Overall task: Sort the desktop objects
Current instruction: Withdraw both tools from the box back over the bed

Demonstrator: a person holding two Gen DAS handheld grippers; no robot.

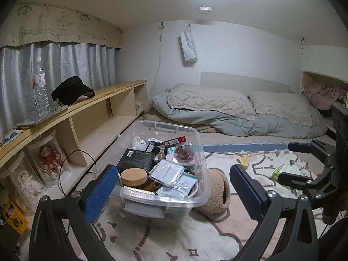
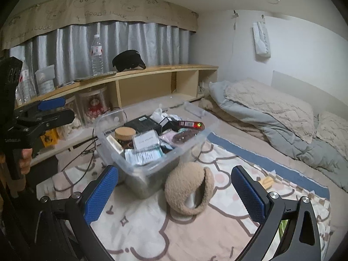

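Both claws are spread wide and hold nothing. The left claw [image 1: 171,187] hovers over the near end of a clear plastic bin [image 1: 196,152], which sits on a patterned blanket [image 1: 165,239] on a bed. The bin is packed with small items, among them a cork-lidded jar [image 1: 133,176], a black box [image 1: 136,159] and a red box [image 1: 175,141]. The right claw [image 2: 175,193] hovers above a pair of fluffy tan earmuffs [image 2: 187,187] lying just beside the bin's near corner. A green packet [image 1: 285,170] lies apart on the blanket, to the right.

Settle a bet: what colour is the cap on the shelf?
Black; the cap shows best in the right wrist view.
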